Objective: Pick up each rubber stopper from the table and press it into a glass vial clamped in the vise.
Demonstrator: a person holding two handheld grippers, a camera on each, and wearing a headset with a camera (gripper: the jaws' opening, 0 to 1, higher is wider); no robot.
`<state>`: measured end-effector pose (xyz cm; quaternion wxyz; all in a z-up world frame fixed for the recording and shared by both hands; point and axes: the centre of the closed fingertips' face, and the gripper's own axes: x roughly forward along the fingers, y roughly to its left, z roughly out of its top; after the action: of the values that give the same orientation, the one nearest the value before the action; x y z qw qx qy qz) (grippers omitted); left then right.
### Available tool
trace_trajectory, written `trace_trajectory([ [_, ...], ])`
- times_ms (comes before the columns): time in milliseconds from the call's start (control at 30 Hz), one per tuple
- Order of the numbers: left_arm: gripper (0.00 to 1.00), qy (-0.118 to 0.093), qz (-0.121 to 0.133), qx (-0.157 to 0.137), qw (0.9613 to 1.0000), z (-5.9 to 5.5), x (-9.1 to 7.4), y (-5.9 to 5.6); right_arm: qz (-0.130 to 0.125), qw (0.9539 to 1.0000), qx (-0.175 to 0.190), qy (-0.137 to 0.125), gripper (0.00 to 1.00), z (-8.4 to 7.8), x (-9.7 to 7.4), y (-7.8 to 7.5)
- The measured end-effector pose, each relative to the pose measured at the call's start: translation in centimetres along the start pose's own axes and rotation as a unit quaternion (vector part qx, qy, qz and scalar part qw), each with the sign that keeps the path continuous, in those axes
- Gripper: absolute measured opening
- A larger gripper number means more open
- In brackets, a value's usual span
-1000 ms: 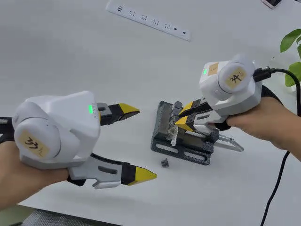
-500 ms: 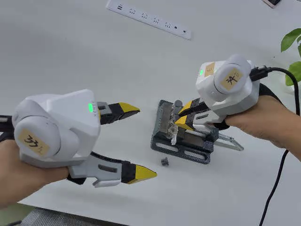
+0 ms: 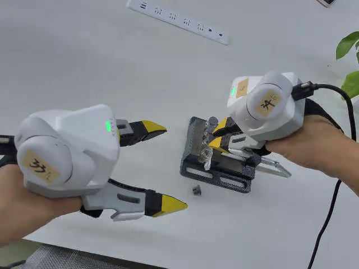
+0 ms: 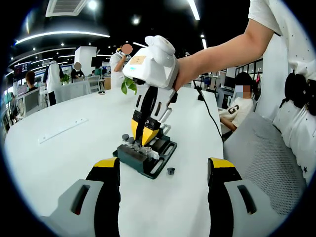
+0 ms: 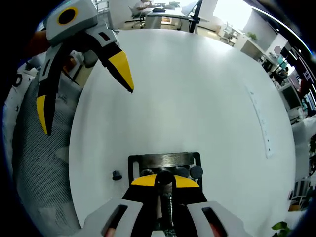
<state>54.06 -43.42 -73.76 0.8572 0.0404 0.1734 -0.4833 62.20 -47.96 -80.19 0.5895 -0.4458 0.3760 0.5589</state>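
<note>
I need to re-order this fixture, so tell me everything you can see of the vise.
The vise is a small, dark, metal-looking bench clamp whose flat slotted base lies on the white table. A silvery screw handle sticks out of one end. It clamps clear glass vials upright; one carries a grey stopper. The right gripper is over them, fingers nearly together, apparently on a dark stopper. A loose stopper lies on the table just off the base, not touching.

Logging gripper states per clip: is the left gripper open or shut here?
Open: the left gripper has its yellow-tipped jaws spread wide apart, with nothing between them.
</note>
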Motion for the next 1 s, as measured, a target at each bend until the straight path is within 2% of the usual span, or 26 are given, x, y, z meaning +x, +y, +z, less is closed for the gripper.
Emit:
trace_trajectory([
  [333, 0.70, 0.000, 0.000, 0.000, 1.0000, 0.07, 0.16, -0.09, -0.005, 0.9998, -0.008, 0.016, 0.05, -0.04, 0.09, -0.20],
  [533, 0.70, 0.002, -0.004, 0.003, 1.0000, 0.20, 0.31, -0.25, -0.002, 1.0000, -0.003, 0.006, 0.06, -0.06, -0.11, -0.17],
  [800, 0.70, 0.002, -0.003, 0.002, 1.0000, 0.29, 0.18, -0.21, 0.003, 0.9994, 0.029, -0.017, 0.07, 0.04, -0.20, 0.05],
  [1000, 0.70, 0.002, -0.003, 0.002, 1.0000, 0.25, 0.25, -0.23, 0.003, 0.9989, 0.039, -0.024, 0.09, 0.13, -0.31, 0.02],
])
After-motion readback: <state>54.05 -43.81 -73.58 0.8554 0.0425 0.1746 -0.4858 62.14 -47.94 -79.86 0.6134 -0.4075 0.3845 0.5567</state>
